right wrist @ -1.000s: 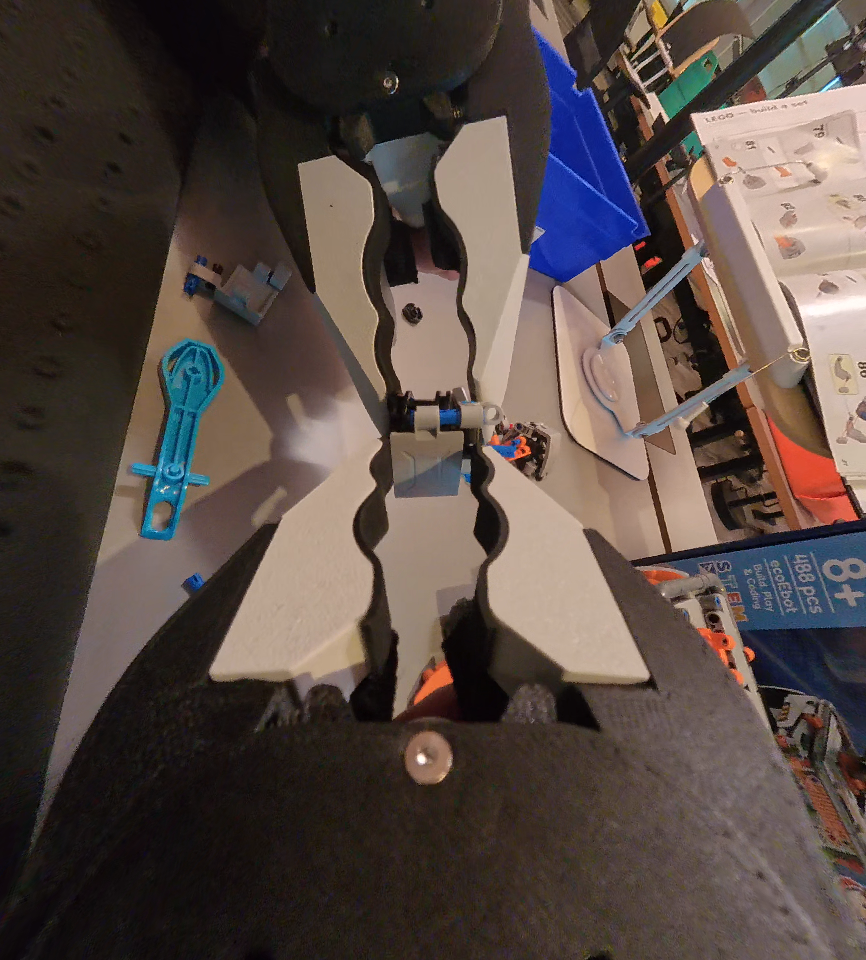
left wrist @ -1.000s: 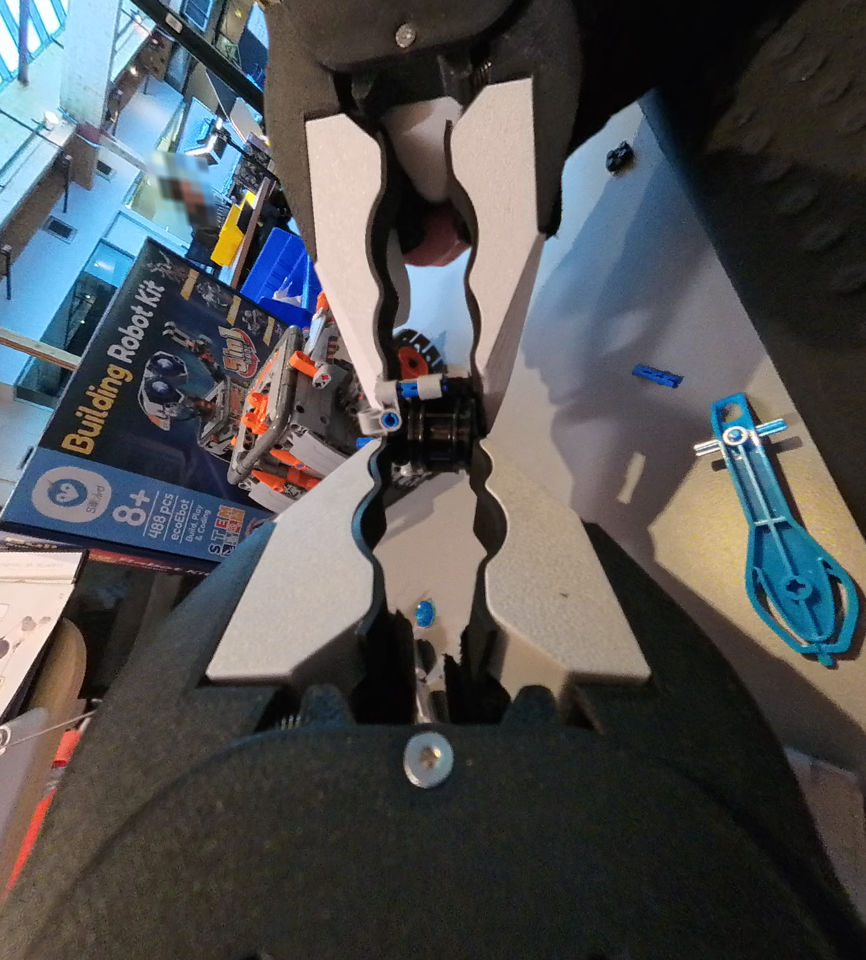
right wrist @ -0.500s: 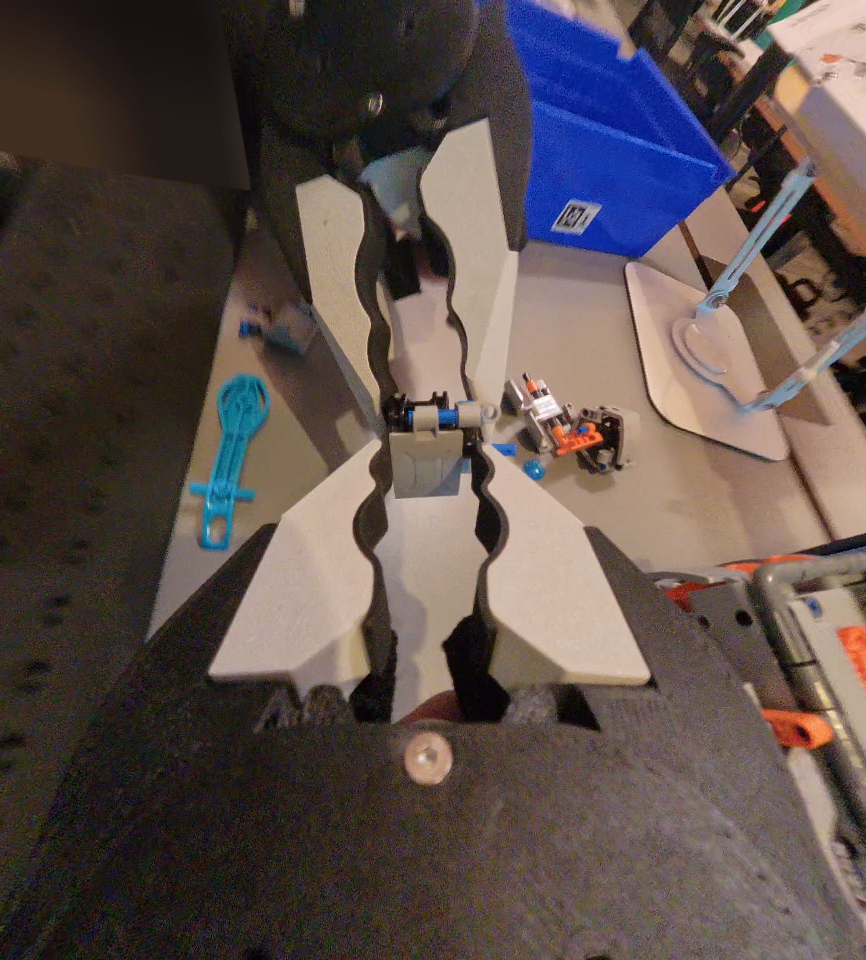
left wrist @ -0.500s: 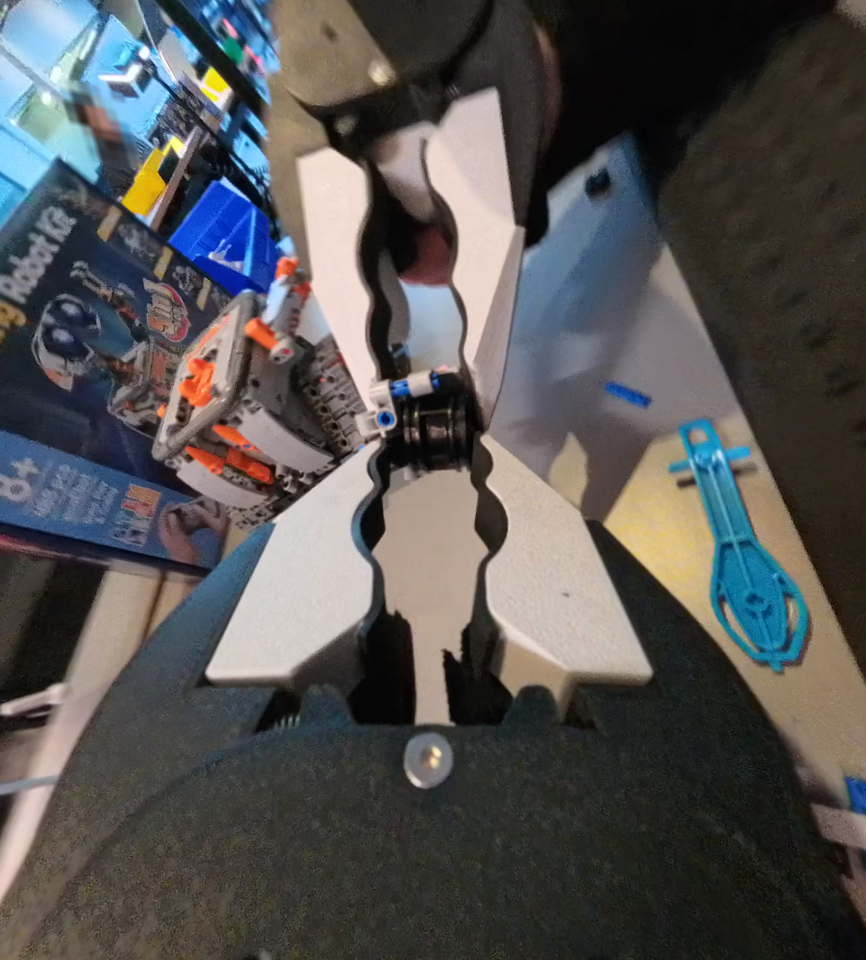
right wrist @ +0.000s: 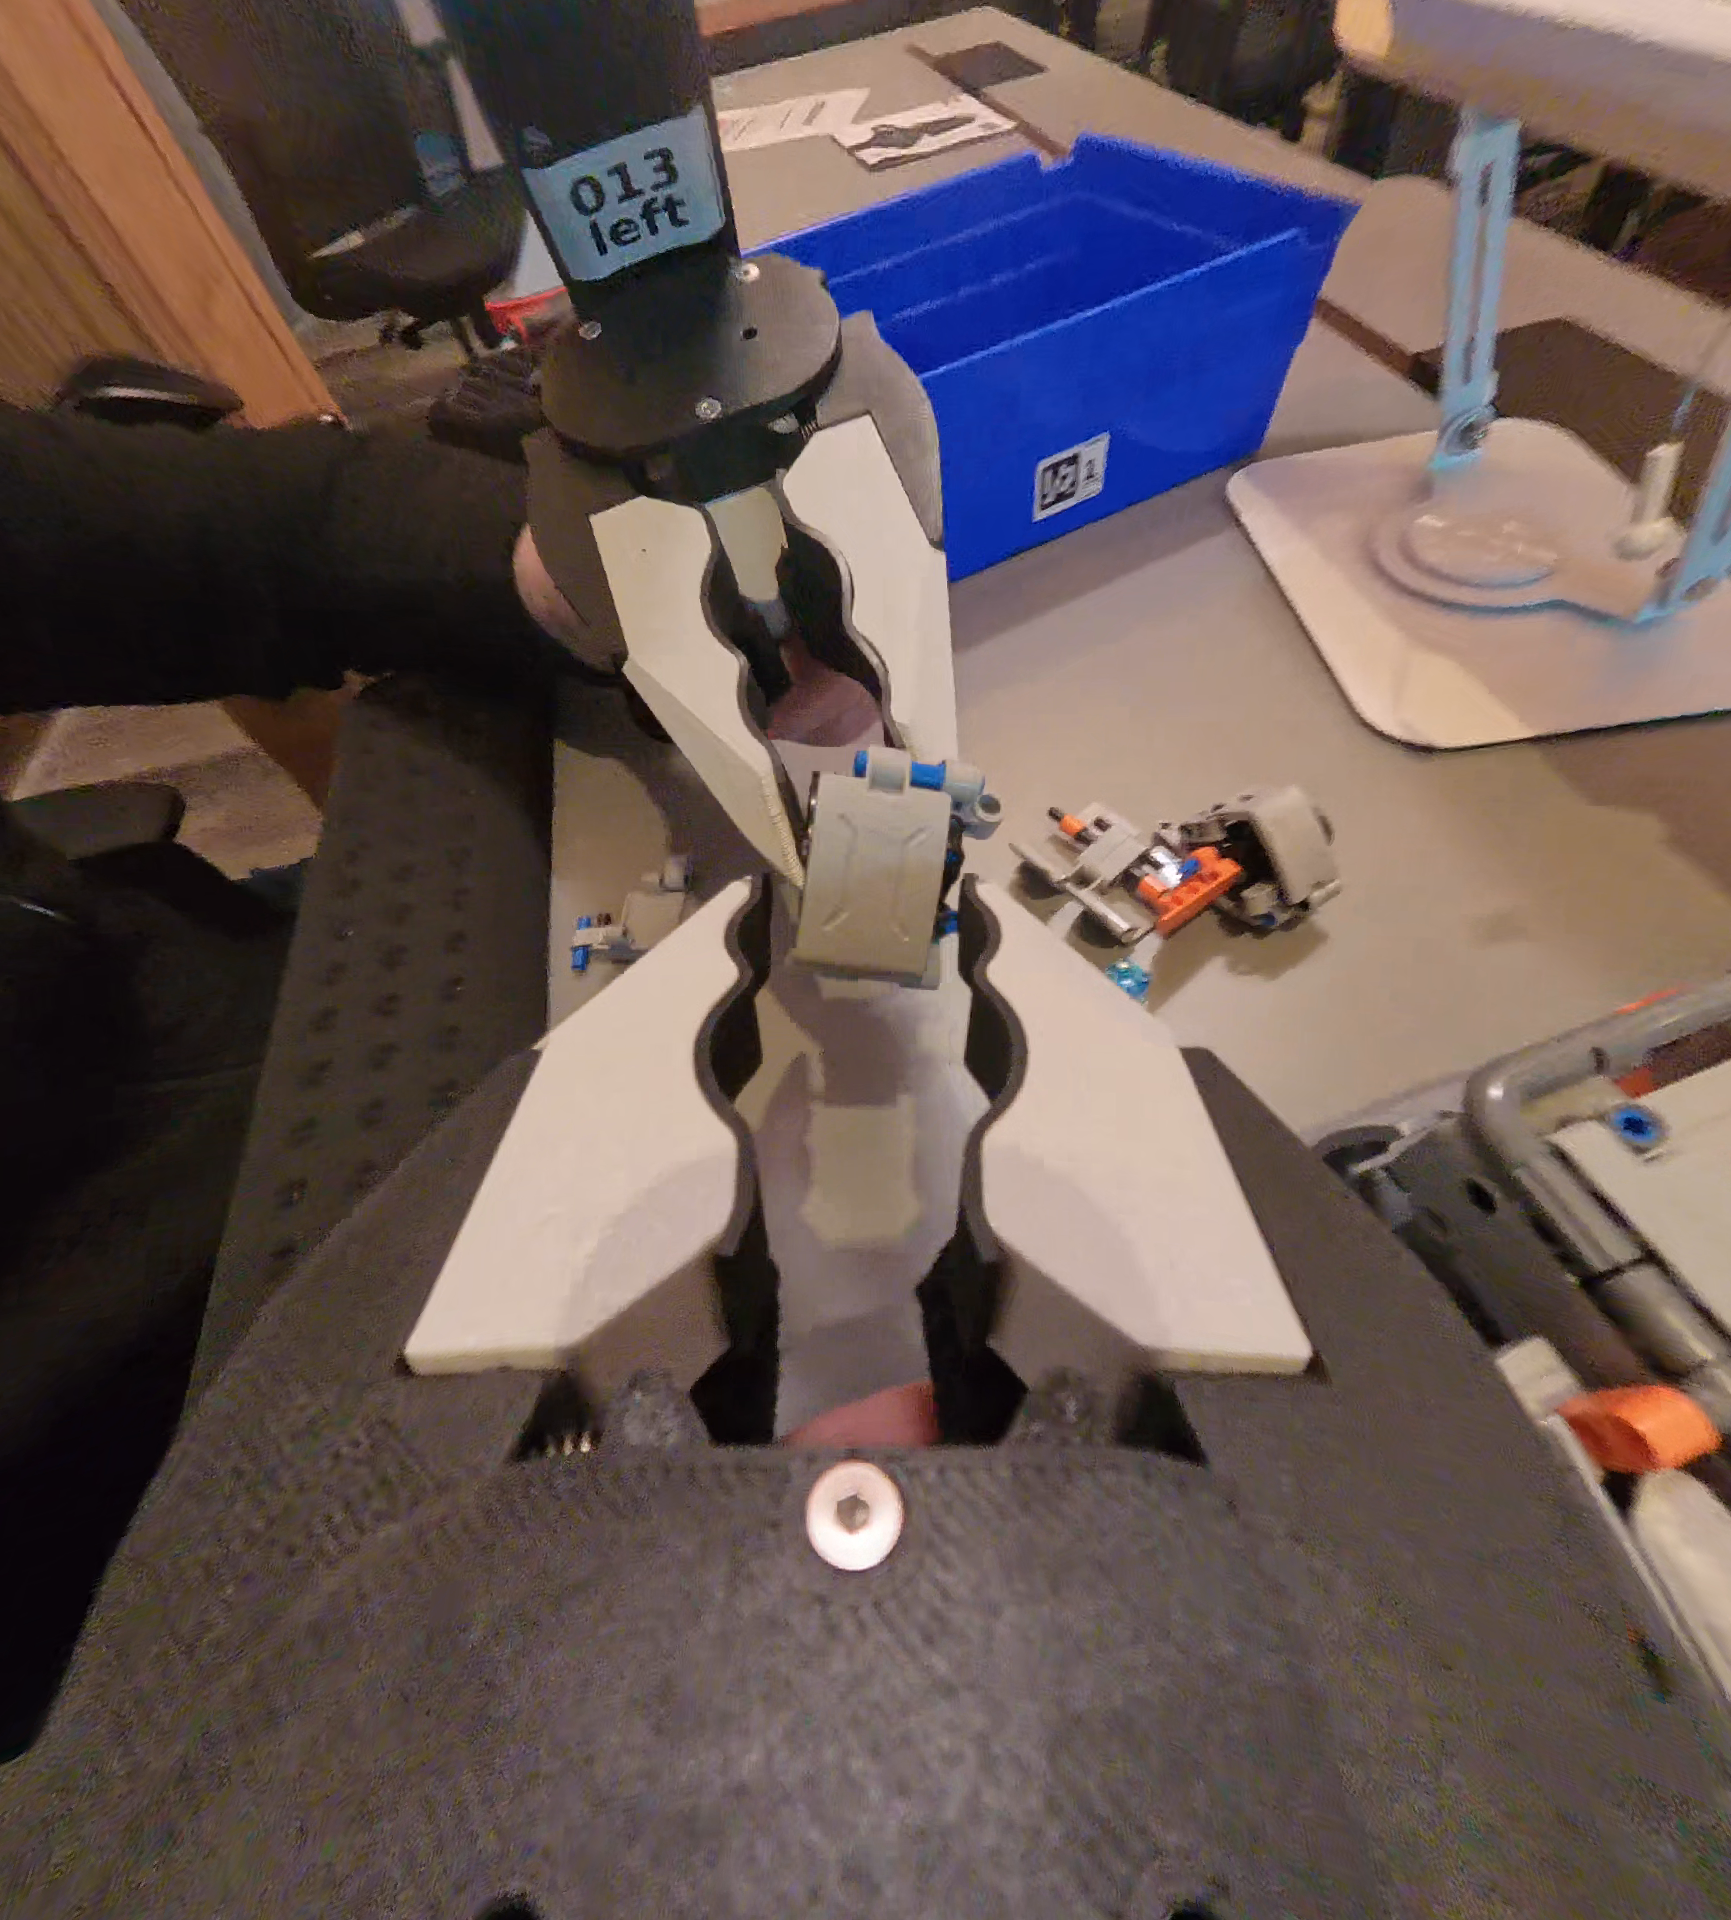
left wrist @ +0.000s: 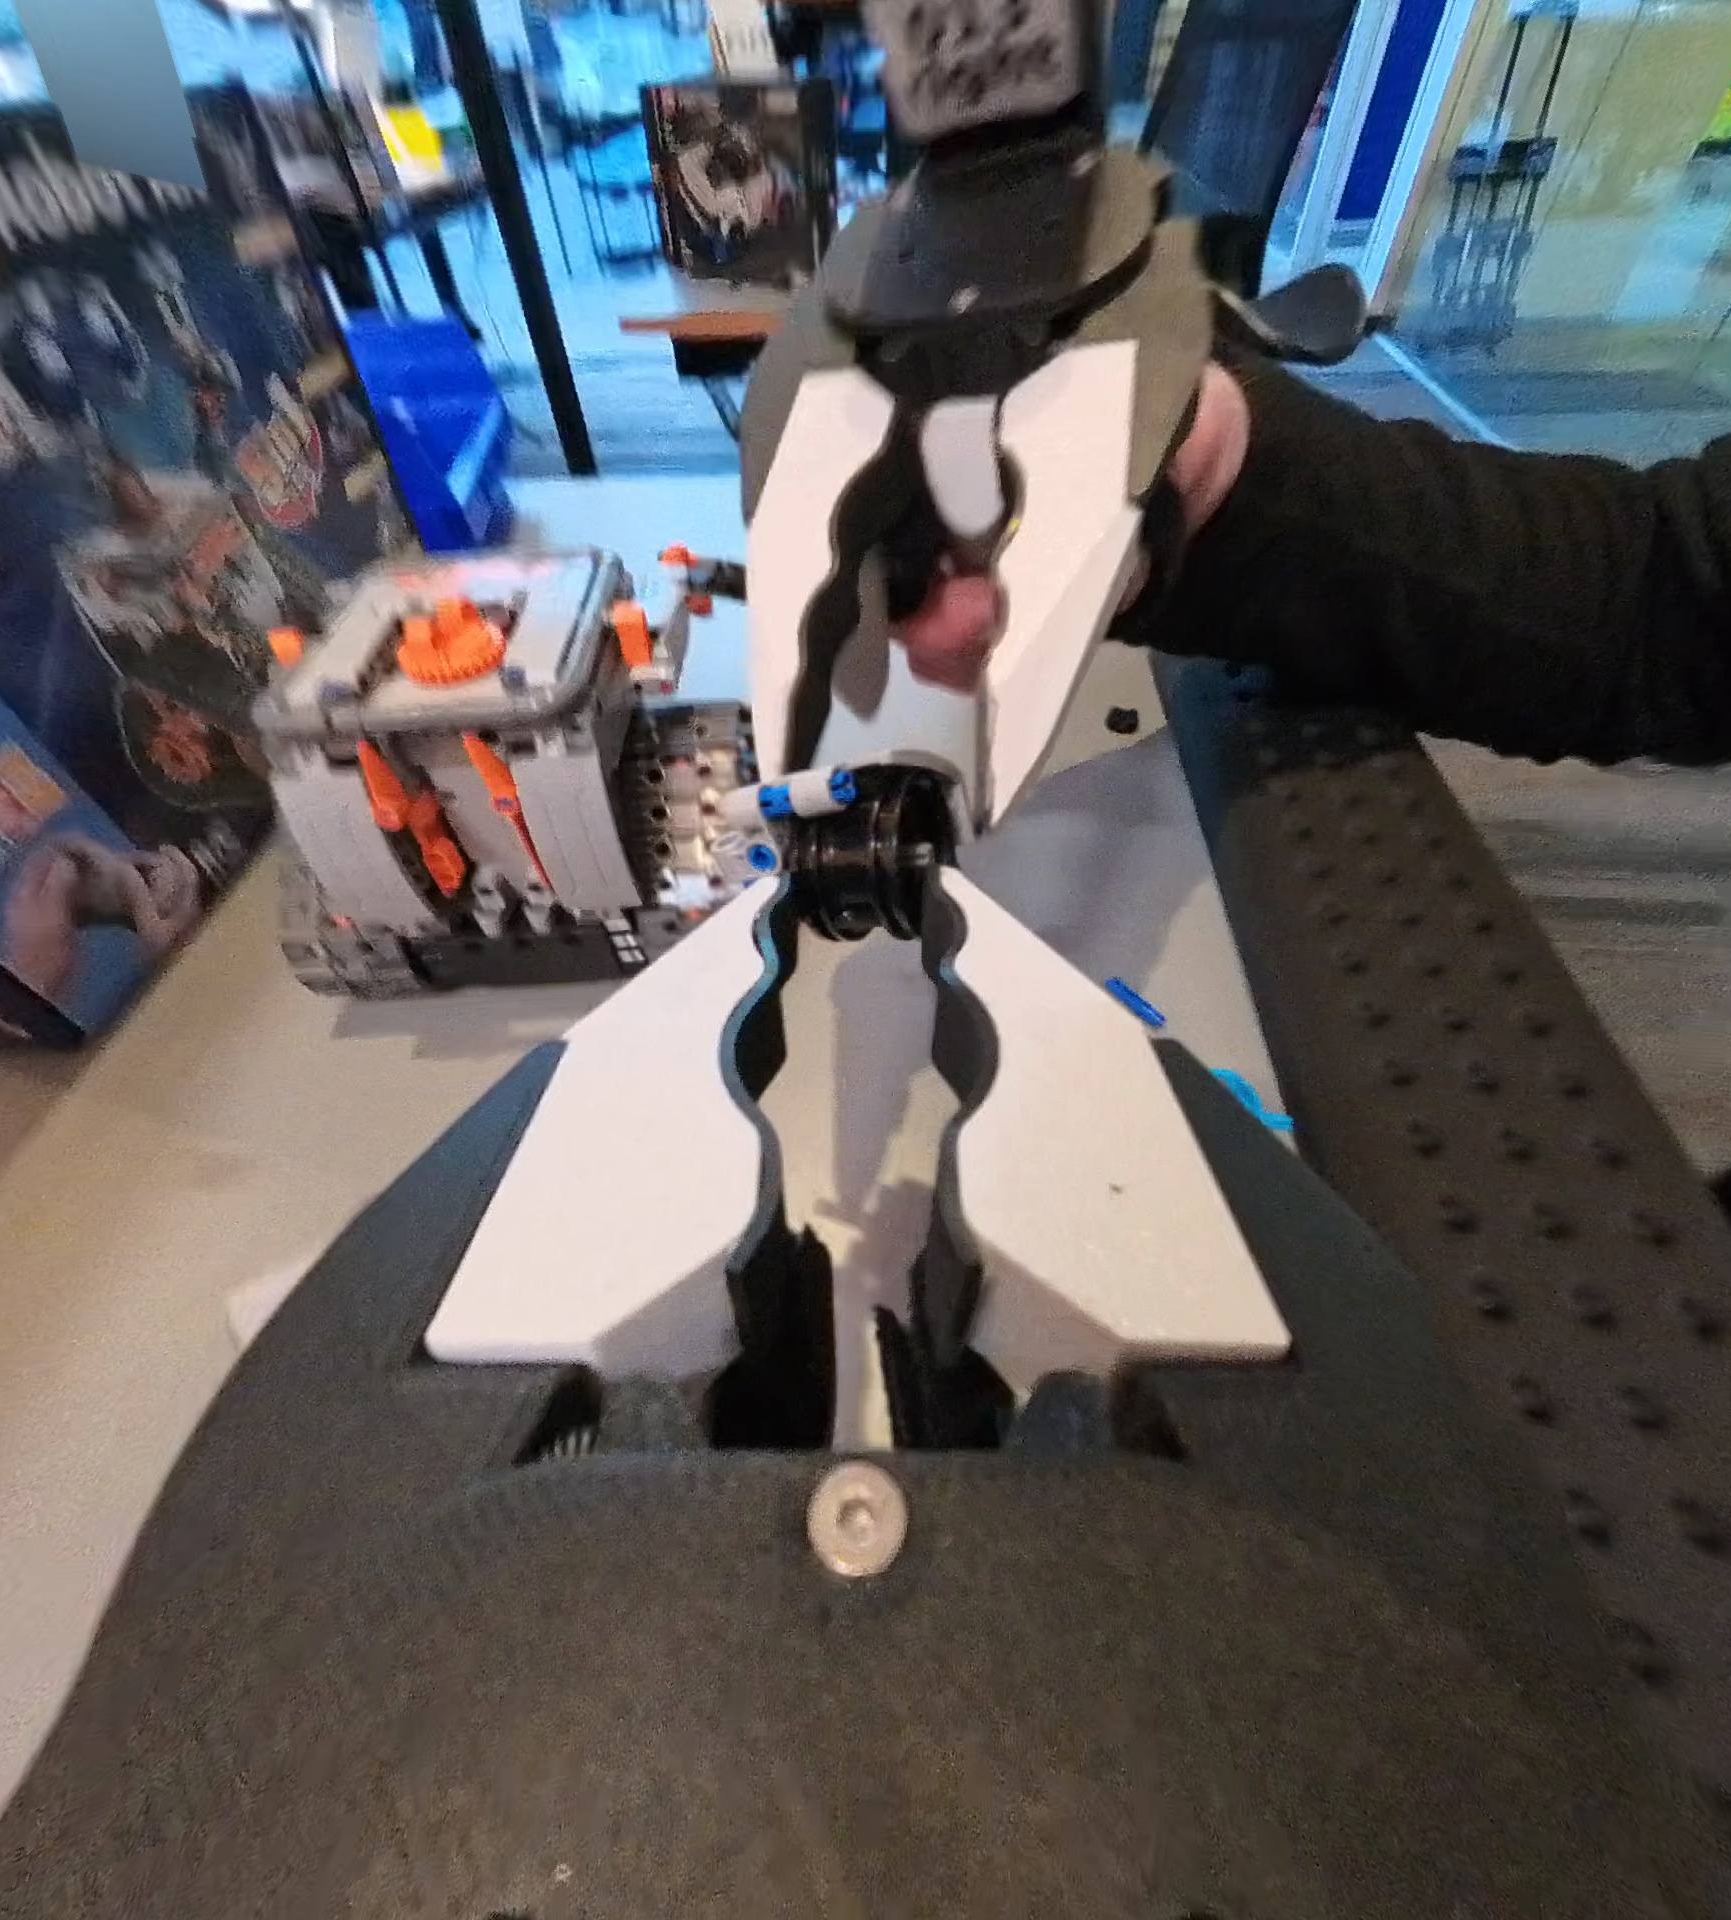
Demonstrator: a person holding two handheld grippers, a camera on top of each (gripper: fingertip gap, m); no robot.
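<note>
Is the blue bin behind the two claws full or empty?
Empty, as far as shown: the blue bin shows only bare inner walls and floor in the right wrist view; its near bottom is hidden.

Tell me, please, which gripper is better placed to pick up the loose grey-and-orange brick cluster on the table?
Right. The right gripper looks open, with the grey-and-orange brick cluster just beyond its tips; the left gripper is shut on a grey-panelled black wheel piece.
</note>
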